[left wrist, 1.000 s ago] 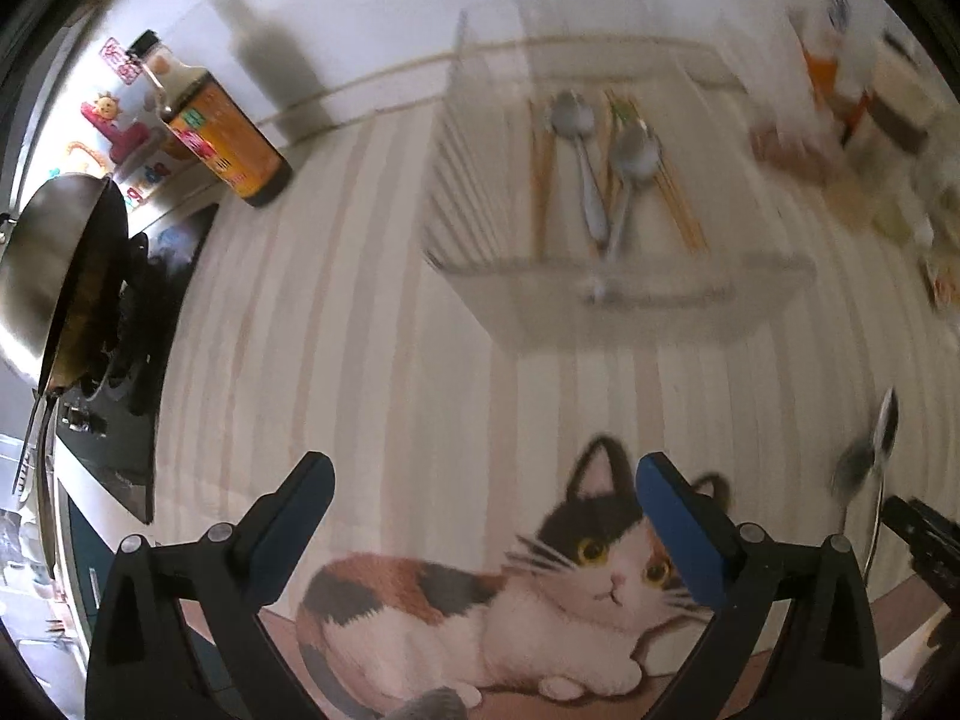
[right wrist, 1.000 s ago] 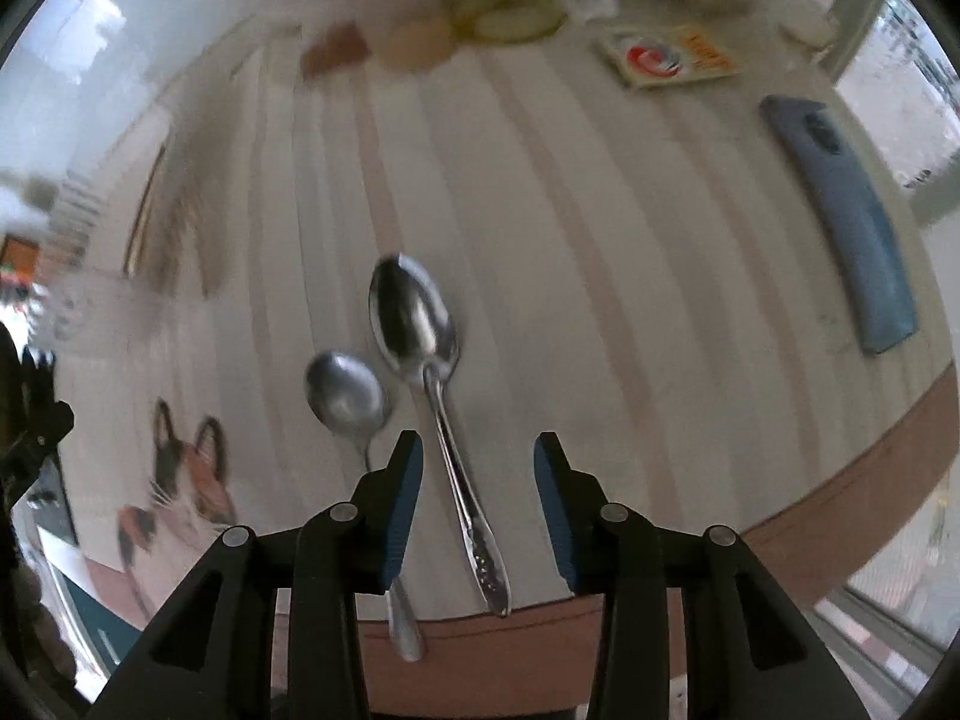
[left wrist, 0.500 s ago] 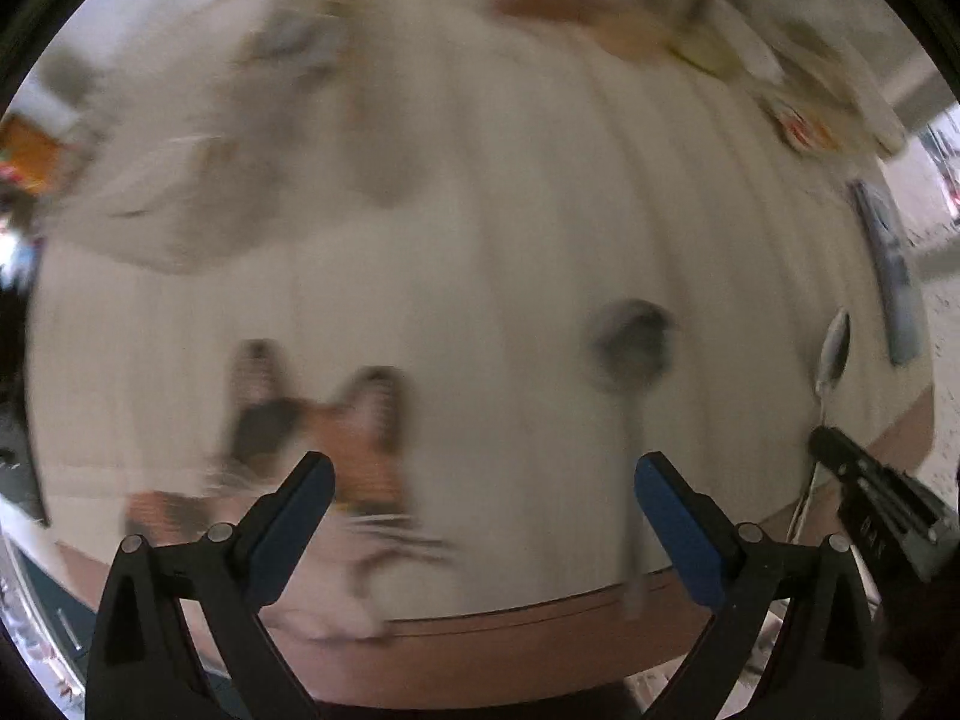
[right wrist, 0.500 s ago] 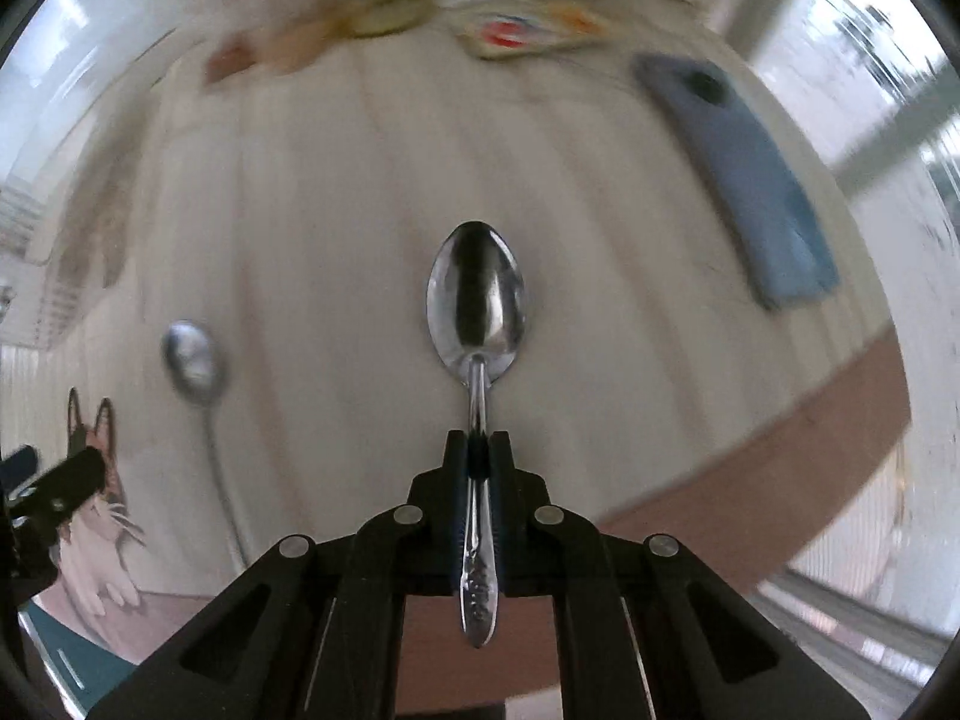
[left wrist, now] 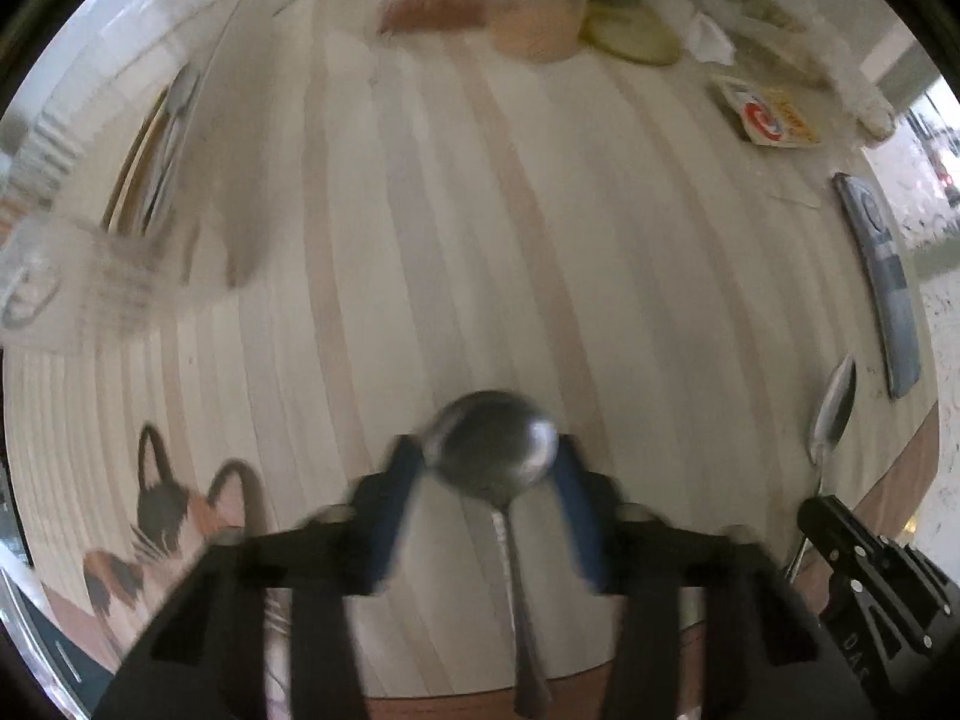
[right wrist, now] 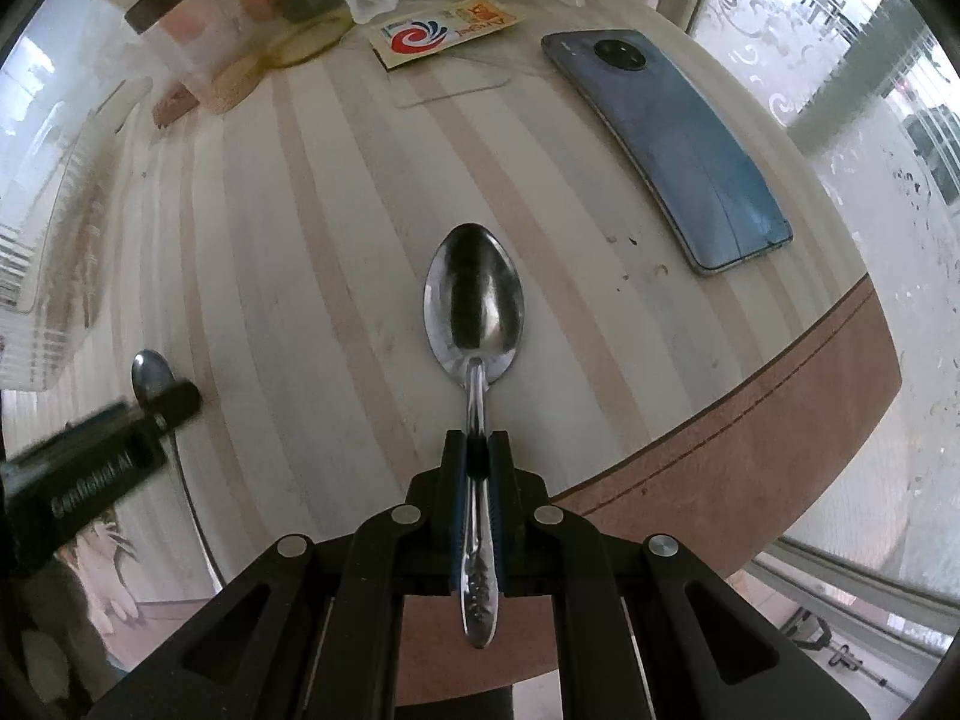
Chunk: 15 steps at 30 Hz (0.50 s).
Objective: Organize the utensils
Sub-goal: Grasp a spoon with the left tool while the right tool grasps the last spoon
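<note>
The right gripper (right wrist: 478, 450) is clamped on the handle of a teaspoon (right wrist: 475, 324). The handle is held between the two blue-lined fingers (right wrist: 459, 480), which are closed fully against it. The oval bowl of the teaspoon projects straight ahead of the fingertips, concave face up, above the striped tablecloth (right wrist: 312, 228). The embossed handle end extends back behind the fingers.

The left gripper (left wrist: 489, 516) is seen blurred, with its fingers (left wrist: 390, 516) set apart on either side of a round-bowled spoon (left wrist: 492, 450). The spoon bowl lies just ahead of the fingertips and the handle runs back between them. No contact between the fingers and the handle is visible; the gap is roughly as wide as the bowl.

A clear utensil tray (left wrist: 90, 276) holding spoons and chopsticks is located ahead and far to the left of the left gripper.

Ahead and to the right of the right gripper, a blue smartphone (right wrist: 672, 144) lies face down. A sachet (right wrist: 447, 30) bearing a red-and-blue swirl logo lies farther ahead; its lettering cannot be read. White lettering on the left gripper body is too blurred to read with certainty.
</note>
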### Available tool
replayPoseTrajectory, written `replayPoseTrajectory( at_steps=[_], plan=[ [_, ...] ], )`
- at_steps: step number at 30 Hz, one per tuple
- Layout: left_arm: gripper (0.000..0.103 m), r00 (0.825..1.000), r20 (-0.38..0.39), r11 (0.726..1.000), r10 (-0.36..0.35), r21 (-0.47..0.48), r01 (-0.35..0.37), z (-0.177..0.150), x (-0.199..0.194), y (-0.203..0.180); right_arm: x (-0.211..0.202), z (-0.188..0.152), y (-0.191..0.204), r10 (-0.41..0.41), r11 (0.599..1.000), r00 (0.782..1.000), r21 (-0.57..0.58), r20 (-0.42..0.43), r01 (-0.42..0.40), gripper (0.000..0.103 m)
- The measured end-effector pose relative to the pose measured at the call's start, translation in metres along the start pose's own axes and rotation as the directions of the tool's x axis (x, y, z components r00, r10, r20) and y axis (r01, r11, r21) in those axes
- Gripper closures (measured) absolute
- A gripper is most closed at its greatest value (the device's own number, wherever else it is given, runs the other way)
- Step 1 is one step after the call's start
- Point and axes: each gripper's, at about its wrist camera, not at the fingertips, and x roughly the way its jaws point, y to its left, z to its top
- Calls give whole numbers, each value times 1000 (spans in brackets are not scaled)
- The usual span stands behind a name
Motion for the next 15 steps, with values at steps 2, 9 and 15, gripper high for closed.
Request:
replayPoseTrajectory(
  at_steps=[2,9,15],
  plan=[
    [65,1000,6,1000,-3,19,3,0,-1,1,-1,5,11,-10,1000,1000,-7,1,10,96],
    [65,998,13,996,64,57,-65,-16,-4,36,3,-1,52,51,991,999,-121,-17,-53,96],
    [65,996,-17,996,89,-21,-89,-33,-7,84,7,-20,108,116,966,991,-225,-69,-129,96]
  ],
)
